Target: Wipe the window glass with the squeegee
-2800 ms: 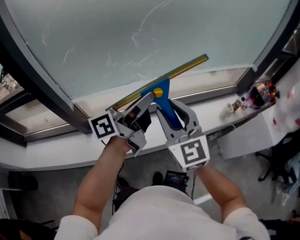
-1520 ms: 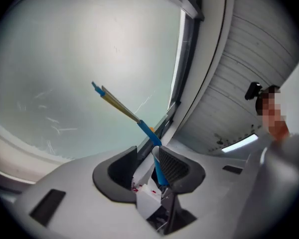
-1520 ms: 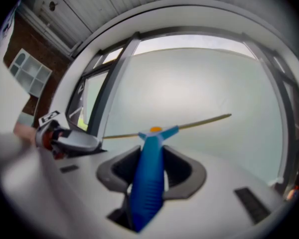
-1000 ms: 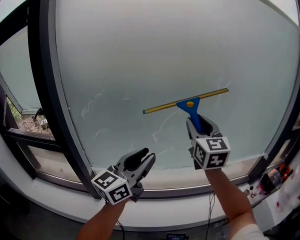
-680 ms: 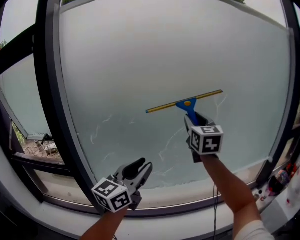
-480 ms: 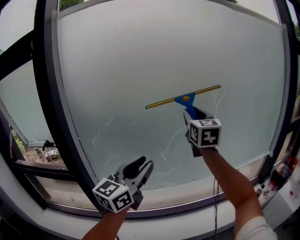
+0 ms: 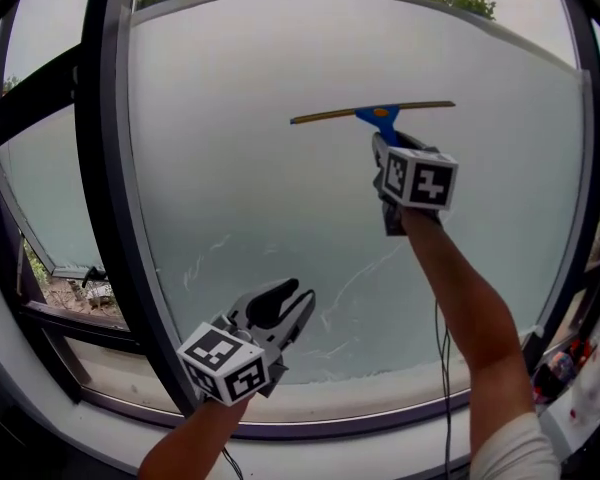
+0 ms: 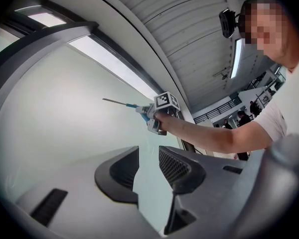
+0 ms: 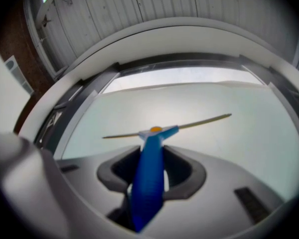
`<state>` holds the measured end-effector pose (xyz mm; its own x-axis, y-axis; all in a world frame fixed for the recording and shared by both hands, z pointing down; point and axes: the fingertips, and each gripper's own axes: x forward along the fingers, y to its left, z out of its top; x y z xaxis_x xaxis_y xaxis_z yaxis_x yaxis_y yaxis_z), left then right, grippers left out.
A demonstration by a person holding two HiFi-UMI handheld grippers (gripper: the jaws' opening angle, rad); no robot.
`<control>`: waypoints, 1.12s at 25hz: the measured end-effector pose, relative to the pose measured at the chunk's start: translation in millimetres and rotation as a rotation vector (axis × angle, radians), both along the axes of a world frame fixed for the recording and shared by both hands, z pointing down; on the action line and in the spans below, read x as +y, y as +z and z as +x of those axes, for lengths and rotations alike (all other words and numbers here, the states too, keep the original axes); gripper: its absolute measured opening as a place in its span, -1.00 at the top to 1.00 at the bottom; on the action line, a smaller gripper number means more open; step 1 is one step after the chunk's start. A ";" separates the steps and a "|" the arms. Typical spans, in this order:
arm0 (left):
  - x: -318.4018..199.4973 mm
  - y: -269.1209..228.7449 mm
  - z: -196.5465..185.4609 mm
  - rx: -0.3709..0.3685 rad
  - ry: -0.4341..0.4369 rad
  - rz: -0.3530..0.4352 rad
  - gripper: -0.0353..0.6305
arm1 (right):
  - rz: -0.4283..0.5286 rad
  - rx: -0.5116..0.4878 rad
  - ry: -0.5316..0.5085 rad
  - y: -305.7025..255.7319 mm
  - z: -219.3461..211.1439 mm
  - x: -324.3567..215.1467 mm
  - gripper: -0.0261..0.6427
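Squeegee [image 7: 372, 113]: blue handle clamped in your right gripper's [image 7: 388, 153] jaws, blade level, high on the glass [image 7: 260, 98].
Left gripper [image 7: 280, 306]: low near the sill [image 7: 380, 405], jaws apart, nothing between them.
Progress: streaks [image 7: 355, 283] mark the lower pane. Judged early, with a full downward pass and most of the glass left for you to wipe.

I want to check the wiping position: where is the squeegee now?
In the head view the squeegee is high on the window glass, right of centre, held by the right gripper.
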<state>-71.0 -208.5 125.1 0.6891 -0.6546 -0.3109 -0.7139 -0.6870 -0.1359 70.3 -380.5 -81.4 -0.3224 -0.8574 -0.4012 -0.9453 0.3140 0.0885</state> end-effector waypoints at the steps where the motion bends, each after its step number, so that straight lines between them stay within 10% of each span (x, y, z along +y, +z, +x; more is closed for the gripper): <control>1: -3.0 -7.5 1.6 -0.003 -0.006 0.009 0.46 | 0.018 0.003 -0.003 -16.3 -2.8 -1.7 0.48; 11: -23.4 -65.6 15.1 -0.060 -0.085 0.121 0.47 | 0.116 -0.006 -0.049 -138.2 -20.9 -22.3 0.48; 28: -43.1 -58.5 -1.6 -0.048 -0.145 0.084 0.47 | 0.093 -0.104 -0.044 -195.8 -21.6 -56.3 0.48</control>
